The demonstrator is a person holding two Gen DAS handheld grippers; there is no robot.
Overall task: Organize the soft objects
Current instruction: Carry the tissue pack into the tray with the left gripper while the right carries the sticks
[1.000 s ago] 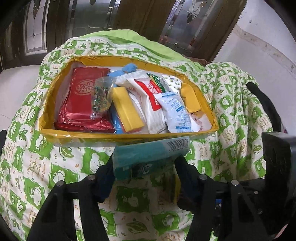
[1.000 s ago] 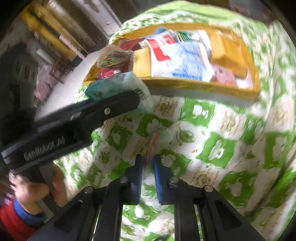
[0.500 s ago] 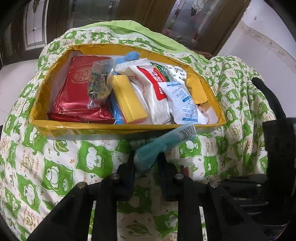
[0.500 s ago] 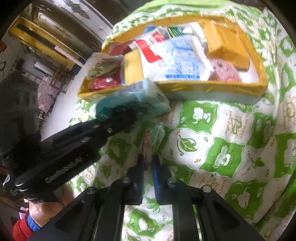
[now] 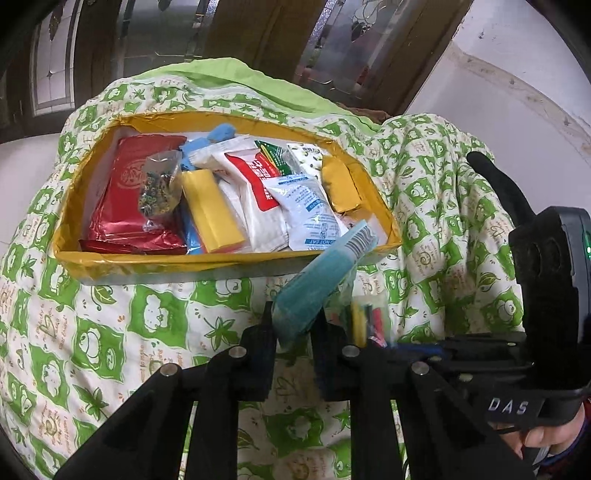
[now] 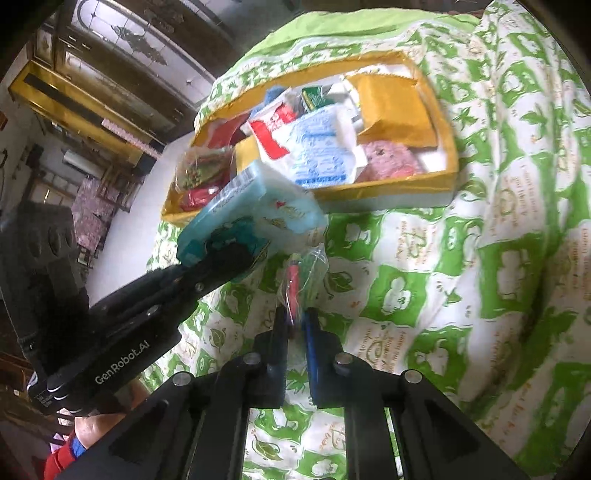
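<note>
My left gripper (image 5: 293,325) is shut on a teal tissue pack (image 5: 321,280), squeezed thin and tilted up toward the front right corner of the yellow box (image 5: 166,260). The right wrist view shows the same tissue pack (image 6: 255,214) in the left gripper (image 6: 229,254), in front of the yellow box (image 6: 384,188). My right gripper (image 6: 294,321) is shut on a small clear bag (image 6: 301,273) holding red, green and yellow bits, lifted off the quilt. That clear bag (image 5: 364,317) hangs just right of the tissue pack.
The box lies on a green-and-white quilt (image 5: 110,332) and holds a red foil pouch (image 5: 136,199), a yellow pack (image 5: 212,210), white sachets (image 5: 306,210) and a gold packet (image 5: 341,184). A white wall (image 5: 498,74) stands at the right, wooden glazed doors (image 5: 258,33) behind.
The left jaws closed on the tissue pack, squashing it narrow, and tipped it toward the box. The right gripper rose with the clear bag and rolled, bringing it beside the left gripper.
</note>
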